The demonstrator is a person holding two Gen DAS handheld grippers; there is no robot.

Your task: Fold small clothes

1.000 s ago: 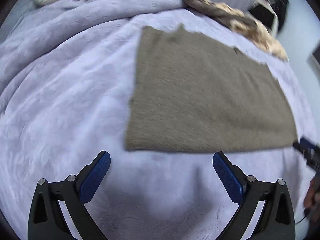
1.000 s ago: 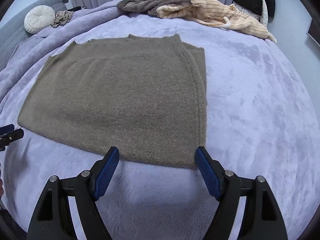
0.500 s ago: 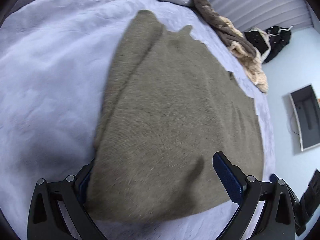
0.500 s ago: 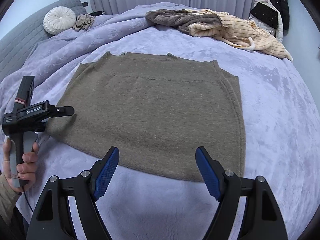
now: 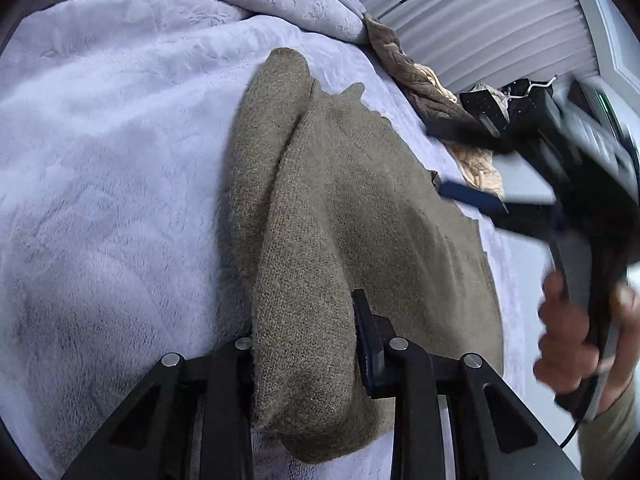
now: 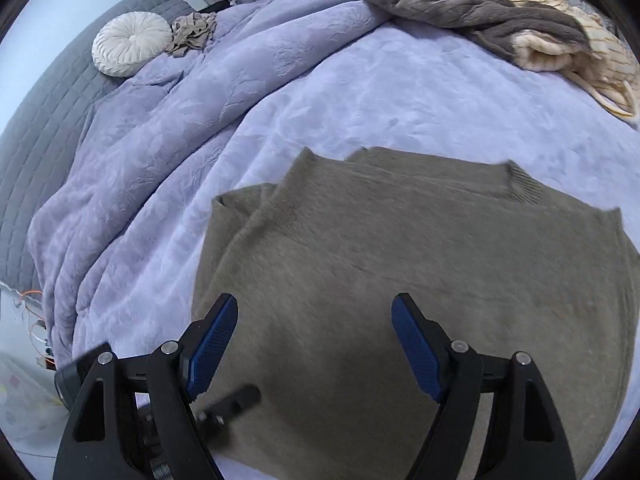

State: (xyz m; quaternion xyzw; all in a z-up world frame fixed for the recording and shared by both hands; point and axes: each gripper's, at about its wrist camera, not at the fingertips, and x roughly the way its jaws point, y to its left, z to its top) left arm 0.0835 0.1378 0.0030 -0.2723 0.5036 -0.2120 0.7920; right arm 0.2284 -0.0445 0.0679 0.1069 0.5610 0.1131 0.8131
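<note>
A bed covered by a lavender plush blanket (image 6: 400,92) is carrying everything. An olive knit sweater (image 6: 420,280) is lying spread on it, a pile of grey and cream clothes (image 6: 500,20) is resting at the far edge, and a round white cushion (image 6: 130,42) is sitting beside a crumpled beige cloth (image 6: 192,32).

The olive-brown sweater (image 5: 360,216) was a matt, fuzzy knit, ribbed at its collar. The lavender blanket (image 6: 400,92) under it was soft plush with a faint embossed pattern. My fingers (image 6: 416,344) were matt black plastic with textured blue rubber pads and shiny metal pins. The round cushion (image 6: 130,44) was pleated cream cloth.
</note>
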